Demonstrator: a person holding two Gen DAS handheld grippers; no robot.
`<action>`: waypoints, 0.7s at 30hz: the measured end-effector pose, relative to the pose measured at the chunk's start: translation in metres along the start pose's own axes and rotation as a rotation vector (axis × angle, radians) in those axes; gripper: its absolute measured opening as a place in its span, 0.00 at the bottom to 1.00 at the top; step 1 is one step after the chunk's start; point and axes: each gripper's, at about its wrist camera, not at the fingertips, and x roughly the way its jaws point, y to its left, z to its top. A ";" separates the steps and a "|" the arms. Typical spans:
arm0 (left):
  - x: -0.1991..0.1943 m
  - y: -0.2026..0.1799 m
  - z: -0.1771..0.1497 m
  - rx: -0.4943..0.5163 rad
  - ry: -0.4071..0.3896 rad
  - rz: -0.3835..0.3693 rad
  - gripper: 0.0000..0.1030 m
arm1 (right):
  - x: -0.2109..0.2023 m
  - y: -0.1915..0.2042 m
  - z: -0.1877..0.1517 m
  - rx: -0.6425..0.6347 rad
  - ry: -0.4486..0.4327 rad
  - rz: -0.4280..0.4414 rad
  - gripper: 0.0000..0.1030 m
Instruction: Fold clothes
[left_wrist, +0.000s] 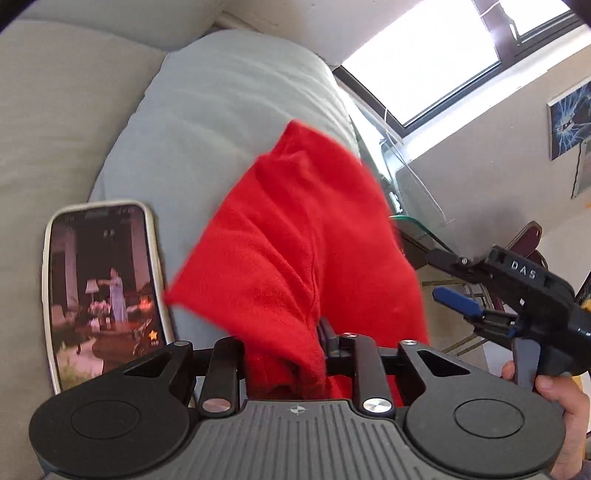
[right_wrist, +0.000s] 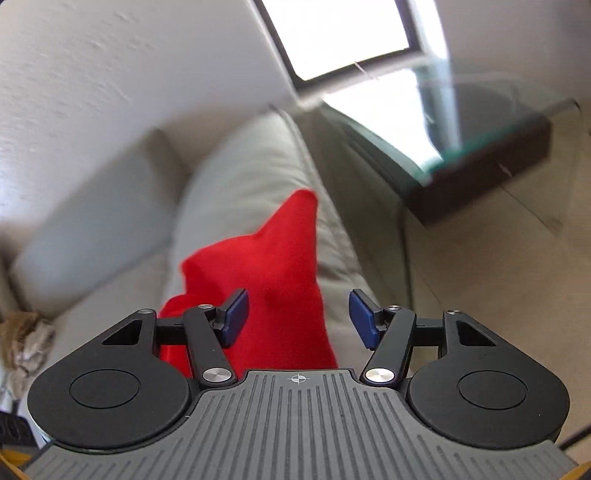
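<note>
Hanging from the left gripper (left_wrist: 286, 354) is a red cloth (left_wrist: 295, 243), bunched up between its 2 black fingers, which are pulled in close and pinch the cloth tight. The cloth spreads out and up from there, and it is lifted over a pale blue-grey cushion (left_wrist: 221, 122) of a light sofa (left_wrist: 55, 110). One corner of the cloth sticks out to the left, near a phone (left_wrist: 103, 291) that lies on the sofa with its screen lit up. The phone is just beside the cloth but you cannot tell if they touch. Off to the right in the left wrist view is the right gripper (left_wrist: 458, 299), held by a hand (left_wrist: 561, 406). It has a blue pad (left_wrist: 456, 302) on its finger, and it is apart from the cloth. In the right wrist view, the right gripper (right_wrist: 297, 317) has its 2 blue pads (right_wrist: 234, 317) spread wide, and nothing is held between them. The red cloth (right_wrist: 273, 280) shows in the gap and past the left pad, but the pads do not squeeze it. Behind it is the sofa (right_wrist: 255, 166), and to the right is a glass table (right_wrist: 461, 122) under a bright window (right_wrist: 332, 33). This view is a bit blurry.
</note>
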 end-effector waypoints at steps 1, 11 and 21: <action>-0.006 -0.002 0.000 0.028 -0.008 0.009 0.25 | 0.007 -0.007 -0.003 0.025 0.044 -0.037 0.60; -0.075 -0.010 -0.019 0.239 -0.028 0.296 0.27 | -0.052 -0.016 -0.046 0.066 0.011 0.032 0.84; -0.056 -0.062 -0.014 0.479 -0.111 0.238 0.27 | -0.076 0.002 -0.082 -0.037 -0.034 0.054 0.50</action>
